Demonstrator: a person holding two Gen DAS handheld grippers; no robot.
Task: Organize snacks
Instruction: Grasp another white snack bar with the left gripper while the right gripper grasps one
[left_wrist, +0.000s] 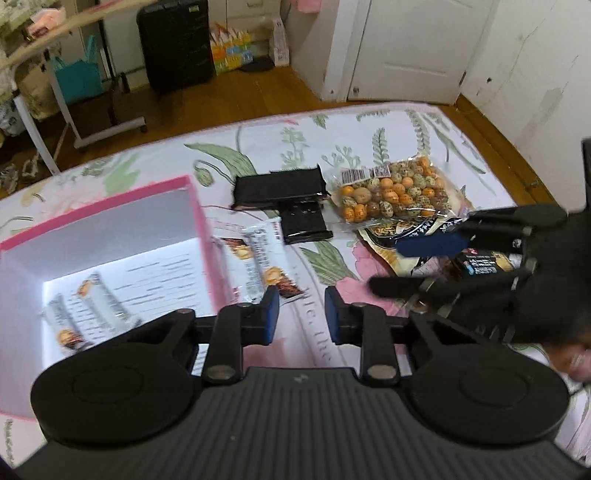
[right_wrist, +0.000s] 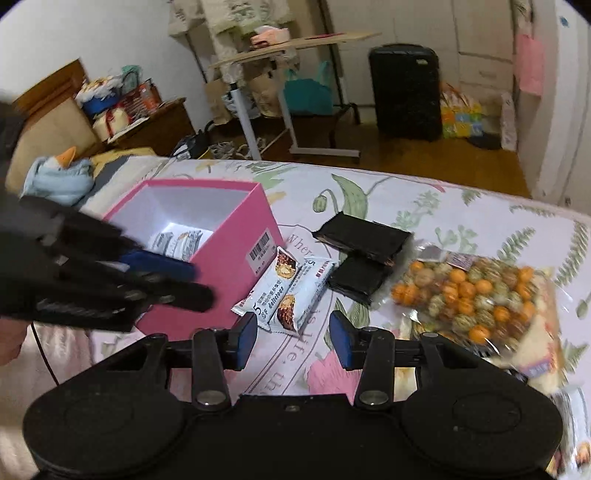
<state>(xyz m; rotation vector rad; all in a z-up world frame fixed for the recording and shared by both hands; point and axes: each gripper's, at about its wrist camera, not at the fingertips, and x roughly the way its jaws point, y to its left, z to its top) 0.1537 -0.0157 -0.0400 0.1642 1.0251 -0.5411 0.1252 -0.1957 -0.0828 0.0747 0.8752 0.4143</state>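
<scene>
Two white snack bars (right_wrist: 286, 291) lie side by side just ahead of my right gripper (right_wrist: 293, 334), whose blue-padded fingers (right_wrist: 341, 339) are spread with nothing between them. To the left of those fingers stands the pink box (right_wrist: 221, 266), touching the nearer bar; at least one more bar (right_wrist: 177, 240) lies on its white floor. Beyond the bars, ahead and slightly right of my right fingers, two black packets (right_wrist: 364, 254) overlap, and farther right sits the clear bag of orange and speckled nuts (right_wrist: 476, 295). My left gripper (left_wrist: 301, 314) is also spread and empty, hovering over the floral sheet (left_wrist: 310, 347); the box (left_wrist: 201, 218) opens to the left of its fingers, a bar (left_wrist: 79, 315) inside. To the right of my left fingers more wrapped snacks (left_wrist: 480, 264) lie under my right gripper.
</scene>
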